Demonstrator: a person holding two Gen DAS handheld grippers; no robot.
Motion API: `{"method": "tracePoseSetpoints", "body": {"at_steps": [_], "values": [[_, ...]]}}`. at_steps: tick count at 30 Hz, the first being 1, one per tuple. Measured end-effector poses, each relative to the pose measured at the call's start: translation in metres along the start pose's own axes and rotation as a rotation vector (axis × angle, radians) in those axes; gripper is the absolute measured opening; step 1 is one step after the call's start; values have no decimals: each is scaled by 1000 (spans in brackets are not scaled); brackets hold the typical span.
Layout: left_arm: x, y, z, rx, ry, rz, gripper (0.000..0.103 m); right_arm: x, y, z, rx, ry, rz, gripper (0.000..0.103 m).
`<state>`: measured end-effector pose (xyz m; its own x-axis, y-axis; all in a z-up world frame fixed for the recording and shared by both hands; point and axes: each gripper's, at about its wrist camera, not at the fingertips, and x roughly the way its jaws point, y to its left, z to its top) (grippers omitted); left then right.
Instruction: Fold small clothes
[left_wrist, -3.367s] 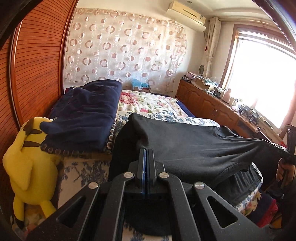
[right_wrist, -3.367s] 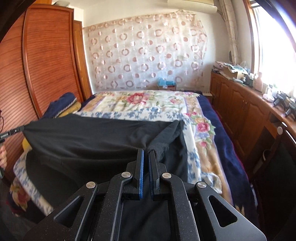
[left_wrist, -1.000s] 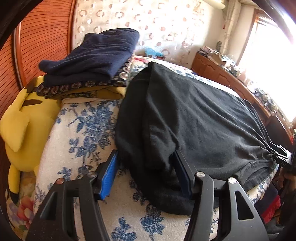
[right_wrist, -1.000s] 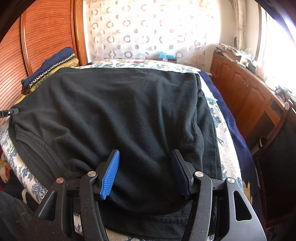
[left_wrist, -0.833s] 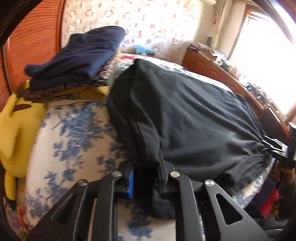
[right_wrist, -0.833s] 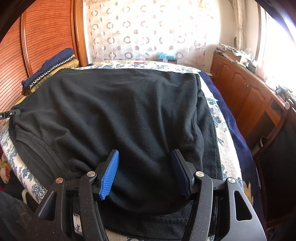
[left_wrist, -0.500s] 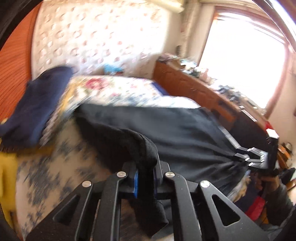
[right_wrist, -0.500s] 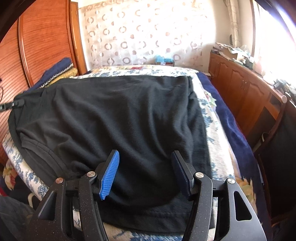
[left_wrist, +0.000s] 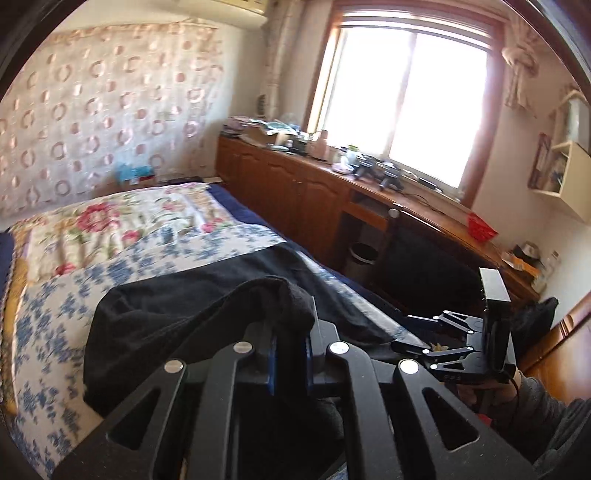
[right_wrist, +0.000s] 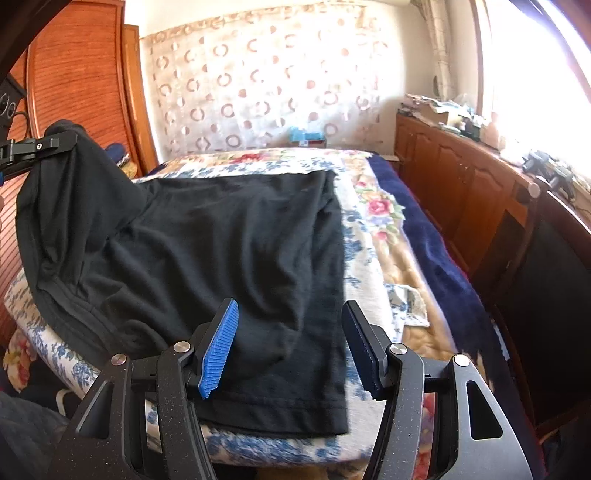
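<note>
A black garment (right_wrist: 221, 251) lies spread on the floral bed (right_wrist: 373, 221). My left gripper (left_wrist: 290, 347) is shut on a bunched fold of the black garment (left_wrist: 258, 306) and holds that side lifted off the bed. In the right wrist view the left gripper (right_wrist: 37, 147) is at the far left with the cloth hanging from it. My right gripper (right_wrist: 290, 343) hovers open over the garment's near right edge, with cloth below its blue pads but nothing pinched. The right gripper (left_wrist: 436, 350) also shows at the lower right of the left wrist view, held by a hand.
A wooden sideboard (left_wrist: 314, 192) with clutter runs under the bright window (left_wrist: 406, 96) along the bed's right side. A wooden wardrobe (right_wrist: 81, 85) stands at the left. A patterned curtain (right_wrist: 266, 85) hangs behind the bed. A small bin (left_wrist: 364, 254) sits by the sideboard.
My left gripper closed on the garment's left edge, then rose and swung right, lifting that side off the bed. The right gripper stayed open and shifted slightly.
</note>
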<state>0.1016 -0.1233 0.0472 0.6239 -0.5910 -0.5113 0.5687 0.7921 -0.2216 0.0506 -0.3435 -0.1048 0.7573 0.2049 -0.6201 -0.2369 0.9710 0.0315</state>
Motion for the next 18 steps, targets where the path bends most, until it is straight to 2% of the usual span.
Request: {"method": "tracePoseSetpoints", "body": {"at_steps": [7, 10, 12, 14, 16, 18], "values": [[16, -48, 34, 89, 0, -65, 7, -9, -18, -3, 38, -17, -17, 60], [32, -61, 40, 105, 53, -68, 9, -12, -22, -3, 48, -26, -19, 60], [41, -62, 37, 102, 92, -82, 14, -14, -22, -3, 52, -29, -17, 60], [46, -61, 30, 99, 116, -86, 31, -15, -22, -3, 47, -28, -19, 60], [47, -60, 24, 105, 130, -85, 42, -14, -23, -3, 43, -27, -26, 60], [46, -59, 19, 107, 139, -81, 48, -15, -24, -3, 43, -27, -29, 60]]}}
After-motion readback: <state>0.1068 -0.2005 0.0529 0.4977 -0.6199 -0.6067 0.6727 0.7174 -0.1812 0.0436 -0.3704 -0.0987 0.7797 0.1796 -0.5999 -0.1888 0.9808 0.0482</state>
